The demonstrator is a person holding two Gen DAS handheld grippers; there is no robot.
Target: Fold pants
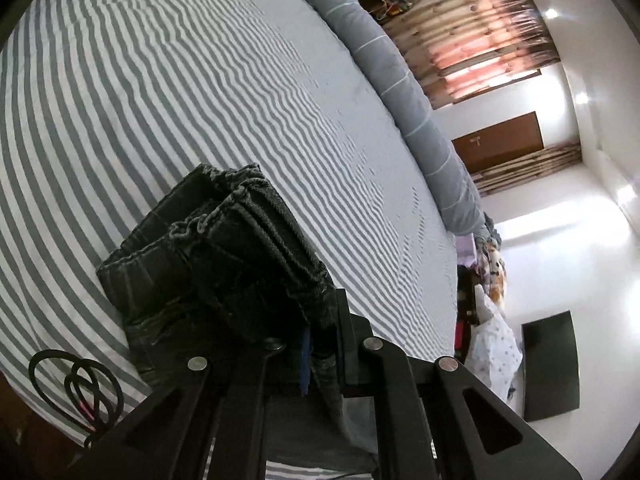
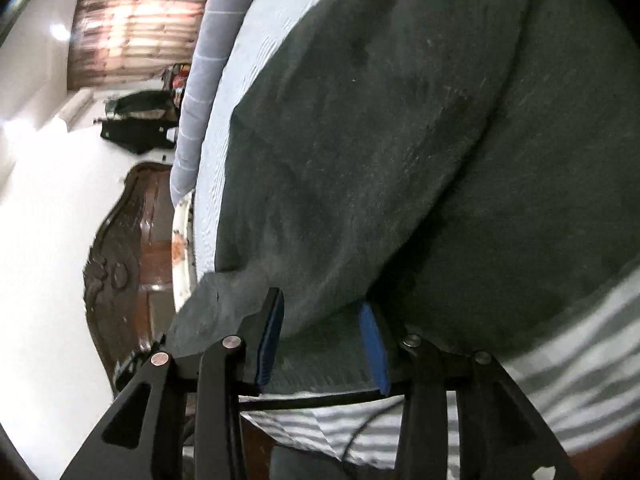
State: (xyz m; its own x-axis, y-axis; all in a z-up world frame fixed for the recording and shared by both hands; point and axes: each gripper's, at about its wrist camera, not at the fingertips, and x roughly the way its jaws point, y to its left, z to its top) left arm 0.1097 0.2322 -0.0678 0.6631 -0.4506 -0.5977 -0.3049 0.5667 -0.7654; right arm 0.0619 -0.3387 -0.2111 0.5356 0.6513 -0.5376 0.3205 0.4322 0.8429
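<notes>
Where the black left gripper (image 1: pixel 316 344) clenches dark grey denim pants (image 1: pixel 224 256), folded hems bunch toward 11 o'clock over the grey-and-white striped bedsheet (image 1: pixel 160 80). Right gripper (image 2: pixel 324 344) parted, seemingly loose around pants cloth; rolled grey blanket (image 1: pixel 400 80) beyond, 1 o'clock.
</notes>
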